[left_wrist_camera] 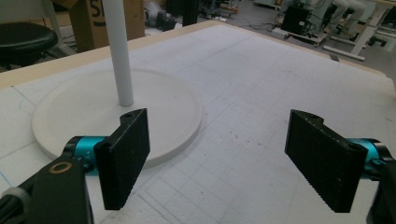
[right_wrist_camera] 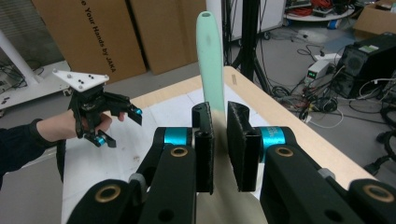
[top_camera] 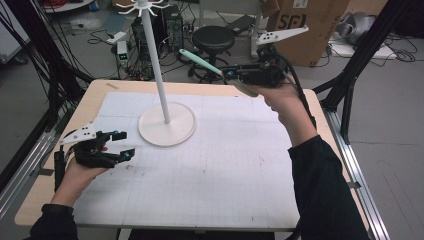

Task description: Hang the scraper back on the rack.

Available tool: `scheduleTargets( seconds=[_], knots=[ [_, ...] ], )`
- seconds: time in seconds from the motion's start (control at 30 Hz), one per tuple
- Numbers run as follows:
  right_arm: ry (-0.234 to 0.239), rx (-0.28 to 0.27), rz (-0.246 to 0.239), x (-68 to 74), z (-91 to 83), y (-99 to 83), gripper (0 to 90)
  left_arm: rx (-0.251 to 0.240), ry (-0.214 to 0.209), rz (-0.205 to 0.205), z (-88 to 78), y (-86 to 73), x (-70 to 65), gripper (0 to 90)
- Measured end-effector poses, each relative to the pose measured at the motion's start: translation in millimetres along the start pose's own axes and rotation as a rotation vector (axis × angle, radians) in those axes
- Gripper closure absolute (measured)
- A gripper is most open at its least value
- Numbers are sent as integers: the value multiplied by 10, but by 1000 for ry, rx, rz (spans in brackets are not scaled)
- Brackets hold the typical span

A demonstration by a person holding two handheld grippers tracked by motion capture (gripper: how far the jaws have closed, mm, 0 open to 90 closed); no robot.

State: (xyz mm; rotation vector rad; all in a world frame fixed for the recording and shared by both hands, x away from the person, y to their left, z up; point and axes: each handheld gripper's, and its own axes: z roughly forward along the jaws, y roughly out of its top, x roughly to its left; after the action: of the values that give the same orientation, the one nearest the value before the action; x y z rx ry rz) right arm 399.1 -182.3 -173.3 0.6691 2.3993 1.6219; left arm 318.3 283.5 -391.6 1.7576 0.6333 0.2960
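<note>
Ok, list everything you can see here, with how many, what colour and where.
Stand: one, white, round base and tall pole with hooks at the top, far left part of the mat.
Utensil: one, mint green handle, held level in the right hand-held gripper, pointing toward the pole.
Mat: one, white with a grid, covering most of the table.
Table: one, light wood.
Stool: one, black, on the floor beyond the table.
Boxes: cardboard, brown, beyond the table.
Left hand-held gripper: black, jaws open, low at the mat's left edge.
Right hand-held gripper: black, shut on the utensil, raised above the far edge.
</note>
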Motion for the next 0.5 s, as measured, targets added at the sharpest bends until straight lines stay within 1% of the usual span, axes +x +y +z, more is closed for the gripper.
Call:
scheduleTargets(
  seconds=[0.03,0.13,0.17,0.33,0.5],
  knots=[
    [-1,0,1,11,8,36,818,-1,0,0,-1,0,1,227],
    [-7,-14,-19,33,22,147,818,-2,-1,0,-1,1,2,227],
    [-6,-18,-15,48,17,185,818,-4,-2,0,-1,0,2,227],
    [-5,-41,-37,116,-9,368,818,-4,-1,0,-7,0,7,228],
    [-5,-52,-55,175,-9,507,818,-7,-4,-4,-2,0,2,228]
  ],
)
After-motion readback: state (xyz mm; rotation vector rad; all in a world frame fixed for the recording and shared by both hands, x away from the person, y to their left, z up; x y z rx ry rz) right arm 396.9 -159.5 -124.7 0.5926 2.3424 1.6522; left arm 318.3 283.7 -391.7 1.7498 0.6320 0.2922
